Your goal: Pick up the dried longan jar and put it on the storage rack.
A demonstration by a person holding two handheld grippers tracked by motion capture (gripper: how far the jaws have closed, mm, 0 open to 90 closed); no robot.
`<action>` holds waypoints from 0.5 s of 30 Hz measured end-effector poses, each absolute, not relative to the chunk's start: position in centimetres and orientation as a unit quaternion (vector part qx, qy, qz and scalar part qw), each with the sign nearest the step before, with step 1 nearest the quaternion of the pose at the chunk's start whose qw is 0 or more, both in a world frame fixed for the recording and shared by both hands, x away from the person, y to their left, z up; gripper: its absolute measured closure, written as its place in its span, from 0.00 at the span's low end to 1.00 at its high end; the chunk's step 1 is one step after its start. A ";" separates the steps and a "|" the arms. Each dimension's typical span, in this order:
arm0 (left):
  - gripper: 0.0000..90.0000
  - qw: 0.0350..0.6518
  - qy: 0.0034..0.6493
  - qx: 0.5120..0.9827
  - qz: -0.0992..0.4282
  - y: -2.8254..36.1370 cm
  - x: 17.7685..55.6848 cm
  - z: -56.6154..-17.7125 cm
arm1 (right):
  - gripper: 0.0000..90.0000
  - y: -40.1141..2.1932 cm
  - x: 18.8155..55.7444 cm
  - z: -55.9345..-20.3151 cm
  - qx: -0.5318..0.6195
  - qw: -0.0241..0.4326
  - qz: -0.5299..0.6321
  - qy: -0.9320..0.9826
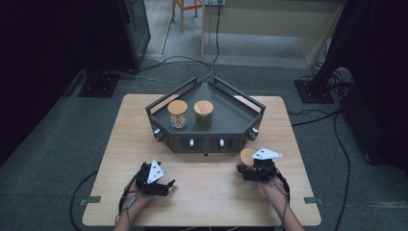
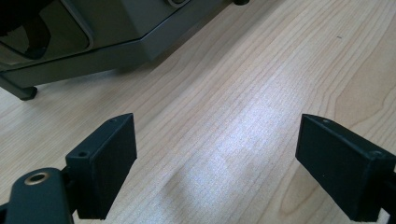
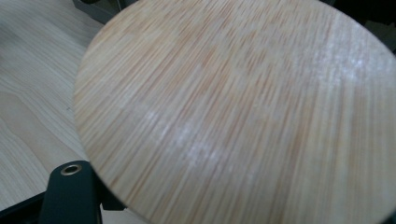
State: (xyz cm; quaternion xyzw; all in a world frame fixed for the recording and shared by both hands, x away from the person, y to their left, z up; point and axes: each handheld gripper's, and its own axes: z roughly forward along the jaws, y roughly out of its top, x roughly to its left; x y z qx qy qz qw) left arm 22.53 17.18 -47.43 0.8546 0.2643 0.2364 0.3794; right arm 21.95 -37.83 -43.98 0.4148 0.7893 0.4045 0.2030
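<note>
A jar with a round bamboo lid (image 1: pixel 247 156) stands on the wooden table (image 1: pixel 207 192) at the front right. My right gripper (image 1: pixel 248 166) is shut on this jar, and the lid (image 3: pixel 233 112) looms large and close in the right gripper view, hiding the jaws. Front left, my left gripper (image 1: pixel 167 185) rests low over the table, open, with only bare wood between its jaws (image 2: pixel 217 135). Two more lidded jars, one with pale contents (image 1: pixel 177 114) and one with dark contents (image 1: pixel 203 114), stand in a dark grey angular tray (image 1: pixel 231 108) at the table's middle back.
The tray's front wall carries several small white knobs (image 1: pixel 191 142), and its base (image 2: pixel 116 32) lies just ahead of the left jaws. Cables (image 1: pixel 312 115) run over the grey floor around the table. Dark stands (image 1: pixel 101 82) and a stool (image 1: pixel 185 9) are behind.
</note>
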 end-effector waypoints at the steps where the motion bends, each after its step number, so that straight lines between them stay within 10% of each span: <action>1: 0.14 0.379 0.264 0.855 0.236 17.2 22.5 -47.4 | 0.28 -37.8 22.0 -43.9 0.415 0.203 0.405 0.789; 15: 0.14 0.379 0.263 0.855 0.237 17.1 22.5 -47.4 | 0.28 -37.8 22.0 -42.6 0.412 0.205 0.403 0.791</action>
